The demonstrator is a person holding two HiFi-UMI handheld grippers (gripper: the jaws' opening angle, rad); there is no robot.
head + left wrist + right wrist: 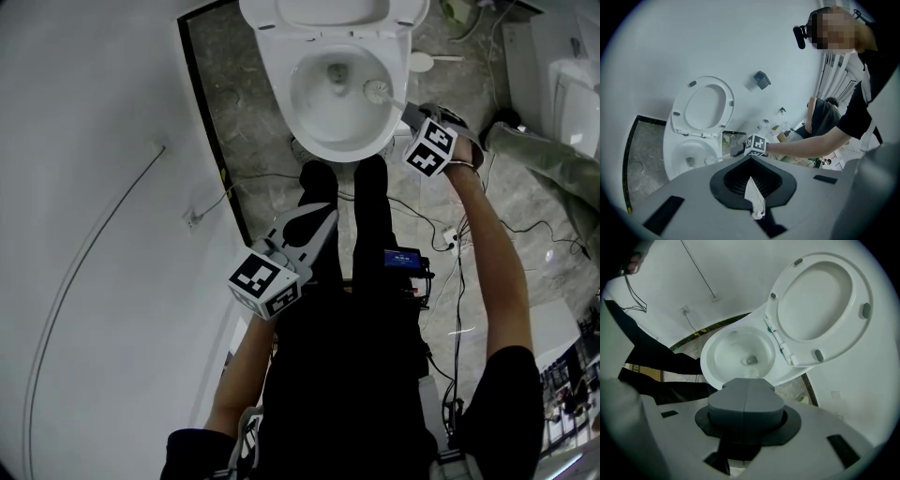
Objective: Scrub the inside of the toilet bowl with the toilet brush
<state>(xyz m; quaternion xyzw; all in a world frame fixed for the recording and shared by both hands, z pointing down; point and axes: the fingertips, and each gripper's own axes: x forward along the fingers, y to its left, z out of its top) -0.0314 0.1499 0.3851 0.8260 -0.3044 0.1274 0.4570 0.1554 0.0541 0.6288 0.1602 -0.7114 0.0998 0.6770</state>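
With R gripper (pixel 410 114) jaws clamped on the white plastic toilet brush (pixel 378 91), press its bristles firmly round the white ceramic toilet bowl (pixel 293 89); L gripper (pixel 323 217) jaws together, idle.

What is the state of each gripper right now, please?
Left gripper: closed, empty.
Right gripper: closed on the toilet brush.

Stone floor (pixel 248 112) w/ toilet (pixel 342 153), cables (pixel 265 175).
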